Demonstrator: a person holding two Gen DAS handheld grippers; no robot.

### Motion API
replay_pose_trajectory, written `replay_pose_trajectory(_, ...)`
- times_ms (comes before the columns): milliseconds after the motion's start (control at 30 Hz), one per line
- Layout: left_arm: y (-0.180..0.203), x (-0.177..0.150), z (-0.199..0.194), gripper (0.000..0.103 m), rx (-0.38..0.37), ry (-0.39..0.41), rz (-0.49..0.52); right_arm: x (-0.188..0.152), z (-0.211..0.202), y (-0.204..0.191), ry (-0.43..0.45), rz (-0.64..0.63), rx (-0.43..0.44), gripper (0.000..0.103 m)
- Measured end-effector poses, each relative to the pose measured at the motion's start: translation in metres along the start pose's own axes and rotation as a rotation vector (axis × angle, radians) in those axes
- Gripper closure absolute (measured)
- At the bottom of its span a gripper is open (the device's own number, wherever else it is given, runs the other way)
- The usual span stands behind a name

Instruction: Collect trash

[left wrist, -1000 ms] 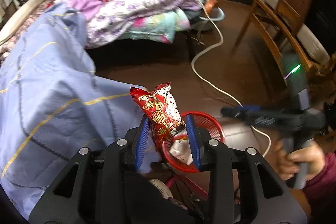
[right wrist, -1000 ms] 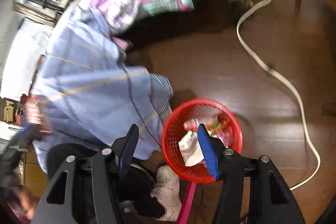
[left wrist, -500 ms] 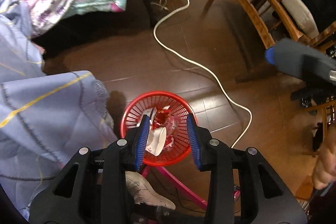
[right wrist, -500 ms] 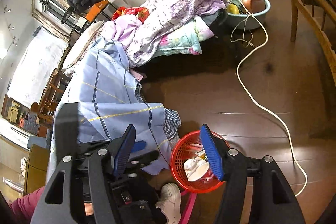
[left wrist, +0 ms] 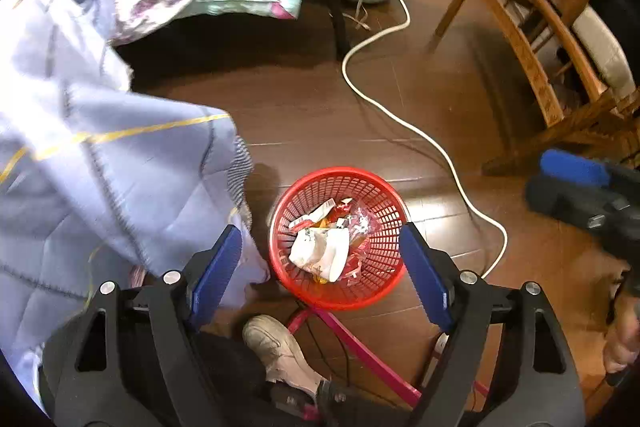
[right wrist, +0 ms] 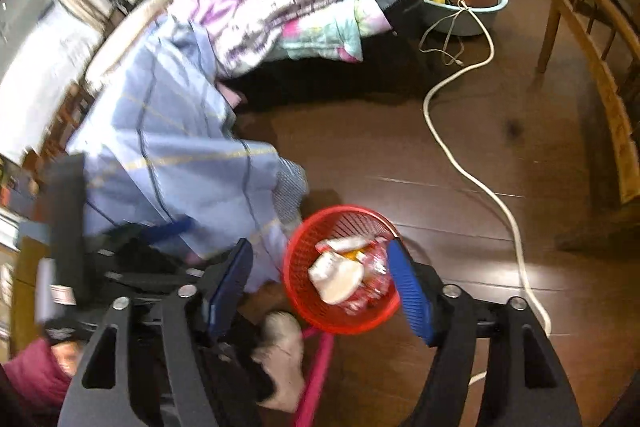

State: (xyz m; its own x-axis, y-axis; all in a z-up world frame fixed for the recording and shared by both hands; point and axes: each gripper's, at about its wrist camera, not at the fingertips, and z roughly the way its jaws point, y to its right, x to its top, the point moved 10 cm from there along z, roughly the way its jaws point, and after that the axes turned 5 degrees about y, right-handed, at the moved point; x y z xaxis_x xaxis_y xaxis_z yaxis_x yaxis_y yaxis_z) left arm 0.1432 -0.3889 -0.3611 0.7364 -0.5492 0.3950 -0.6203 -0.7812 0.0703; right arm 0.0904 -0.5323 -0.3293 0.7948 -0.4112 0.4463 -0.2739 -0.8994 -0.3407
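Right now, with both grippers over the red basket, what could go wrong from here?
The red basket is piled with wrappers, so more trash could spill onto the floor. The blue quilt hangs right beside its rim and might get caught by the left gripper, whose jaws have just opened with nothing held. The white cable snakes close by, possibly a snag or trip risk.

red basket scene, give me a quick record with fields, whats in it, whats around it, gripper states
basket: red mesh basket on the dark wood floor
contents: crumpled white paper, red snack wrappers
left of basket: blue quilt hanging beside the rim
right of basket: white cable on the floor
below basket: white shoe
left gripper: jaws just opened, nothing between them, above the basket
right gripper: jaws opening, empty
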Motion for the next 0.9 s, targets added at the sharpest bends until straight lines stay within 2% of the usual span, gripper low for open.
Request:
replay_pose_trajectory(167, -0.012, -0.018, -0.021, 0.021, 0.077, 0.044, 0.005, -0.035, 0.006, -0.001, -0.089, -0.068, -0.099, 0.026)
replay_pose_trajectory(367, 0.006, -0.034, -0.033, 0.021, 0.14, 0.097, 0.147, -0.069, 0.005, 0.0, -0.147, -0.091, -0.159, 0.024)
replay_pose_trajectory(467, 0.01, -0.035, -0.035, 0.02, 0.155, 0.124, 0.178, -0.077, 0.006, 0.001, -0.152, -0.088, -0.174, 0.023)
replay_pose_trajectory(700, -0.001, -0.034, -0.034, 0.02, 0.134, 0.115, 0.104, -0.081, 0.008, -0.002, -0.125, -0.114, -0.197, 0.023)
replay_pose_trajectory(900, 0.002, -0.033, -0.031, 0.02, 0.14, 0.111, 0.114, -0.08, 0.011, -0.005, -0.102, -0.138, -0.199, 0.021)
